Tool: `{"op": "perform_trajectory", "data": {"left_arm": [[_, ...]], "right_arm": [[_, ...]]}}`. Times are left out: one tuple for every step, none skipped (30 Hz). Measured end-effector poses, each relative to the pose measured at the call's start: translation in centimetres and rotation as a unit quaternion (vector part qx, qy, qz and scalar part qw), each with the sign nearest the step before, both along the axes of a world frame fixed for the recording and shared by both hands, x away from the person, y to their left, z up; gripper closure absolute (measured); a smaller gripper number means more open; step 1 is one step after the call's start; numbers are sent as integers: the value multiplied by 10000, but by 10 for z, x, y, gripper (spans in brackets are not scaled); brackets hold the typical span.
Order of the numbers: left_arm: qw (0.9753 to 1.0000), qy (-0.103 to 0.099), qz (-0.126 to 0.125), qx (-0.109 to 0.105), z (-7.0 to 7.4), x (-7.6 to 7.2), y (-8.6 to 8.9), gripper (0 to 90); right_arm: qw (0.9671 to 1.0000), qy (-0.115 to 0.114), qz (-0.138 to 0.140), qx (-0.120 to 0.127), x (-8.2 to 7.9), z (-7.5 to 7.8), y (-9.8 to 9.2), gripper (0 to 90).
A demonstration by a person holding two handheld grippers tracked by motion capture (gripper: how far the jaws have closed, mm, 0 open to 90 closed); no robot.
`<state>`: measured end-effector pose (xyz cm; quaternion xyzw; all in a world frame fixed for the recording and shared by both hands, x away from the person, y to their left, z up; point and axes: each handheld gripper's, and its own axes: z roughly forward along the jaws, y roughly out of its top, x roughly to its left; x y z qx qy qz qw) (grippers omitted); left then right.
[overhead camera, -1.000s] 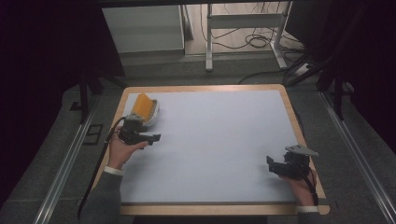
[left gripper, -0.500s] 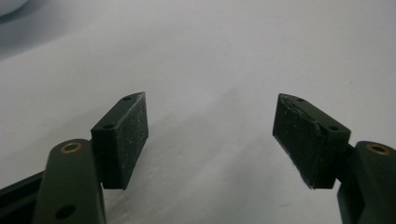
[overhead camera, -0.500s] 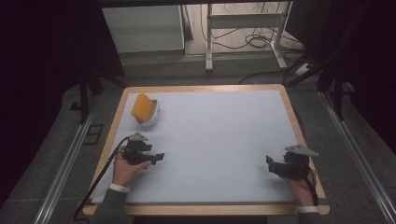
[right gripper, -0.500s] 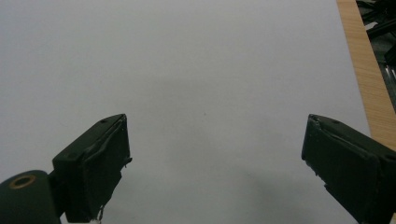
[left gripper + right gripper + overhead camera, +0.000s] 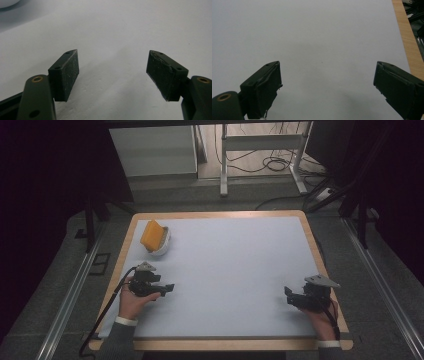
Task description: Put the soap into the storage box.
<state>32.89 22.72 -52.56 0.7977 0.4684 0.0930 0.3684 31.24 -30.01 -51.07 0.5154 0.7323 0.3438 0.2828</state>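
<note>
On the surface (image 5: 235, 270), a pale sheet framed by a wooden rim, the count is short: one white bowl (image 5: 161, 245), one orange sponge (image 5: 151, 234) standing tilted inside it, and two tongs. The bowl with its sponge sits at the far left corner of the sheet, well apart from both hands.

Left tongs (image 5: 169, 289) lie at the near left, held in the person's left hand (image 5: 134, 300), the forearm coming in from the near edge; the jaws point right across the sheet. In the left gripper view the left tongs (image 5: 112, 75) stand wide apart with only bare sheet between the pads, and a sliver of the white bowl (image 5: 8, 2) shows at the top left corner.

Right tongs (image 5: 289, 295) rest near the right rim, gripped by the right hand (image 5: 320, 315), jaws pointing left toward the middle. In the right gripper view the right tongs (image 5: 327, 87) are likewise spread wide and hold nothing, with the wooden rim (image 5: 409, 50) running along the right.

Beyond the far edge the room is dim: a grey floor, a white cabinet (image 5: 152, 150), metal table legs (image 5: 260, 150) and a tangle of cables (image 5: 280, 162).
</note>
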Motion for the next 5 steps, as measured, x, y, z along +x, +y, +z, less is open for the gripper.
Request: {"op": "perform_trajectory", "data": {"left_arm": [[10000,8,-2,-3,0,0,0,268],[10000,8,13,-12,1,-1,0,268],[10000,-14,30,-40,2,-1,1,268],[10000,-24,16,-44,2,-1,1,268],[10000,-34,40,-52,3,-1,2,268]], "right_arm": [[10000,-22,23,21,-1,1,0,78],[10000,-22,23,21,-1,1,0,78],[10000,-33,30,21,-1,1,1,78],[10000,-57,35,21,-1,1,1,78],[10000,-66,52,14,-2,1,1,78]]}}
